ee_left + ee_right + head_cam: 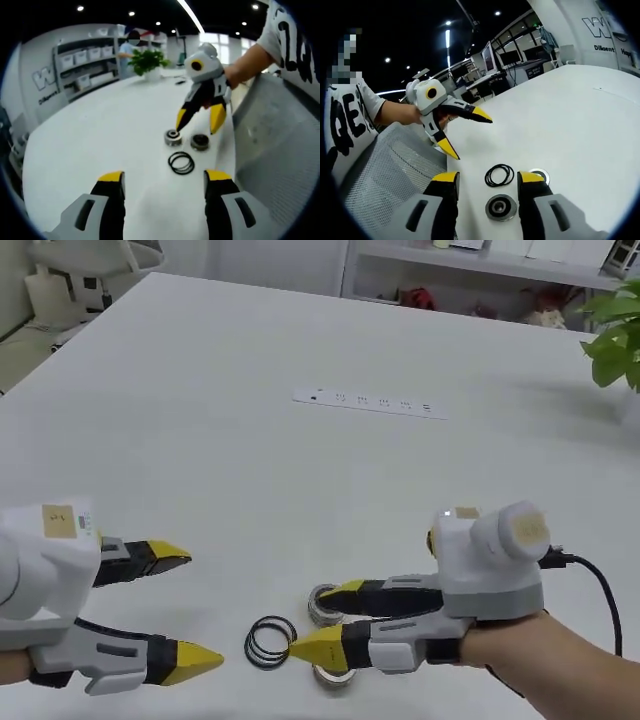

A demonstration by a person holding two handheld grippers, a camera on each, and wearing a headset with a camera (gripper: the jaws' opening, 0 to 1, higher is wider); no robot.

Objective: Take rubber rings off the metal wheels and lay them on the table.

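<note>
Two small metal wheels lie near the table's front edge, the far wheel [322, 604] [173, 137] and the near wheel [333, 676] [200, 142] [501, 207]. The near wheel looks darker. A small pile of black rubber rings [270, 640] [181, 162] [499, 175] lies loose on the table just left of the wheels. My right gripper [318, 618] [488, 176] is open over the two wheels, and the near wheel shows between its jaws. My left gripper [190, 608] [164, 176] is open with nothing in it, left of the rings and pointing at them.
A white power strip [370, 402] lies across the middle of the white table [200, 440]. A potted plant [618, 340] stands at the far right edge. A cable [590, 575] trails from the right gripper. Shelves line the back wall.
</note>
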